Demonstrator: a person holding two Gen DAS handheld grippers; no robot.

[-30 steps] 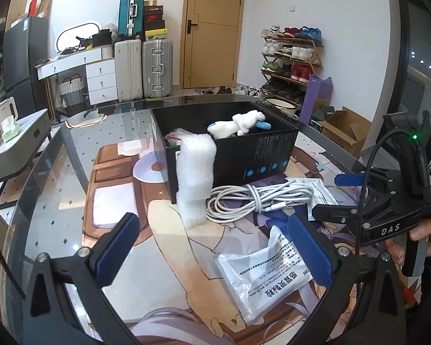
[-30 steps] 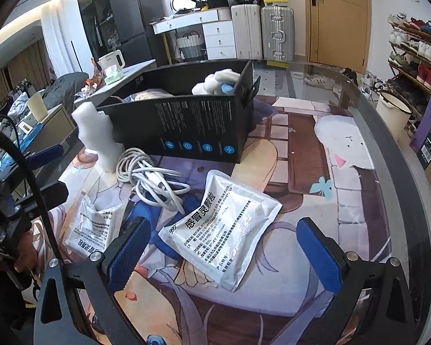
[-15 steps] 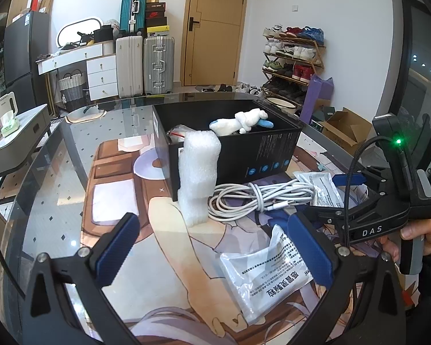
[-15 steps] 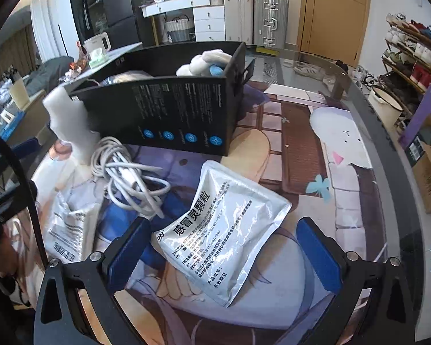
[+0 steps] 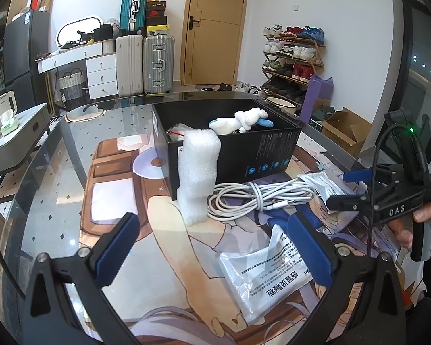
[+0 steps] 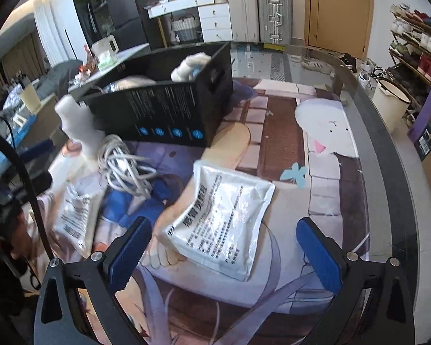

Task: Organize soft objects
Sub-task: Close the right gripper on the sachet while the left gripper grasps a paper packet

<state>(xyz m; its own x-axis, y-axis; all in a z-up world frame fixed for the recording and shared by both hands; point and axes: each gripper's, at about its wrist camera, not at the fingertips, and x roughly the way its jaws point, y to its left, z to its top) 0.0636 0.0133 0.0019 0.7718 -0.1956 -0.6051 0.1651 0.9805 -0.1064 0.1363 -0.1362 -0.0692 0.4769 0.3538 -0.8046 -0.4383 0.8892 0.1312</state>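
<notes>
A black box [image 5: 232, 149] stands on the glass table and holds a white plush toy [image 5: 238, 120]; it also shows in the right wrist view [image 6: 163, 109]. A white foam roll [image 5: 196, 172] stands against the box's near corner. A coiled white cable [image 5: 258, 198] lies beside it. A silver medicine pouch [image 5: 268, 273] lies near my left gripper [image 5: 212, 253], which is open and empty. A second silver pouch [image 6: 221, 218] lies just ahead of my open, empty right gripper [image 6: 224, 253], which also shows in the left wrist view [image 5: 350, 189].
A printed mat [image 5: 115, 201] covers the table's middle. The curved table edge [image 6: 388, 149] runs along the right. Suitcases [image 5: 143, 60], a white dresser [image 5: 80, 69] and a shoe rack [image 5: 293, 60] stand beyond the table. A cardboard box [image 5: 344, 129] sits on the floor.
My right gripper has moved forward and lower toward the second pouch, and its view has swung left. My left gripper has shifted only slightly. Both stay open.
</notes>
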